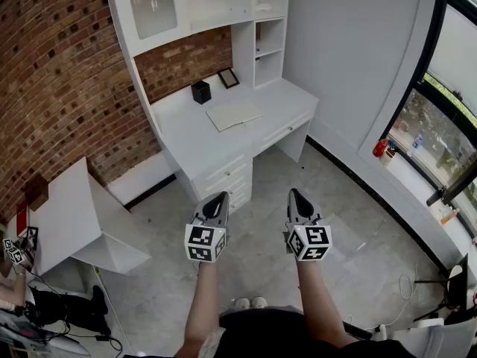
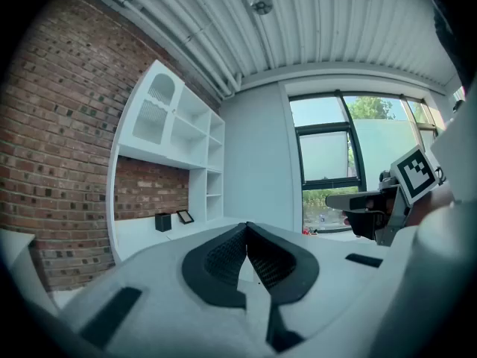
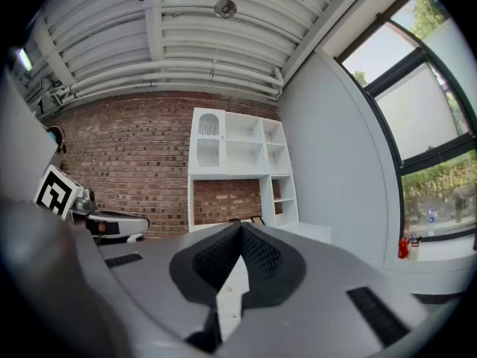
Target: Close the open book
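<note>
Your left gripper and right gripper sit at lower centre of the head view, jaws pressed together and empty (both point roughly level). The open book lies flat on the white desk, upper centre, well apart from both.

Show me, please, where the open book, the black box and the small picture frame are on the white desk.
open book (image 1: 233, 115), head view, middle of its pale pages.
black box (image 1: 200, 92), head view, its front face.
picture frame (image 1: 228, 78), head view, centre of its pane.
</note>
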`<state>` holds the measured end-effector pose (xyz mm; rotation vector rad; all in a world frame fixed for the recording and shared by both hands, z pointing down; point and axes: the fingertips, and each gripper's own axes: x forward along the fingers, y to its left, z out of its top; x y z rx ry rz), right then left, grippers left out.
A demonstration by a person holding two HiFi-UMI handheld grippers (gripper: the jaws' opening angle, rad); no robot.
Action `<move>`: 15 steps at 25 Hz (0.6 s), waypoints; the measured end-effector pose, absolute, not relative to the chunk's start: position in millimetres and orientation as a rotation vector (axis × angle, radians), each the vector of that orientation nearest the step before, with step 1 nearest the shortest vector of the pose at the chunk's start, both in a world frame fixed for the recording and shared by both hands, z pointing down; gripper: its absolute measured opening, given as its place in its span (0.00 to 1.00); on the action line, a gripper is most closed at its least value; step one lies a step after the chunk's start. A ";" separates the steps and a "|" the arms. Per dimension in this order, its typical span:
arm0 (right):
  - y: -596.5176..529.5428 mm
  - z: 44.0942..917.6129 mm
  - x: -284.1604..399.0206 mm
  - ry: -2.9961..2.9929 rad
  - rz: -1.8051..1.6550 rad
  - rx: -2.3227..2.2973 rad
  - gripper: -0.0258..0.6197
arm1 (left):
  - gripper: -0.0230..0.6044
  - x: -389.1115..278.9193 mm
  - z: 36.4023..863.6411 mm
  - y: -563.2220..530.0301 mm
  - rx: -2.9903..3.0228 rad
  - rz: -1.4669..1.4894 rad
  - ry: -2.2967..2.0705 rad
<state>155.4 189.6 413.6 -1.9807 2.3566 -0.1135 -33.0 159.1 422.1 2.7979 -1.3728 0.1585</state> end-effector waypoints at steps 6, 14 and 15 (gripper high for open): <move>189.3 417.2 152.8 2.361 -0.124 -1.976 0.04 | 0.05 -34.2 425.8 160.0 2.797 0.168 -1.370; 192.2 418.5 148.7 2.361 -0.130 -1.975 0.04 | 0.05 -40.0 427.0 161.2 2.788 0.162 -1.375; 193.0 418.6 148.7 2.359 -0.131 -1.975 0.04 | 0.05 -39.5 427.0 161.7 2.790 0.161 -1.373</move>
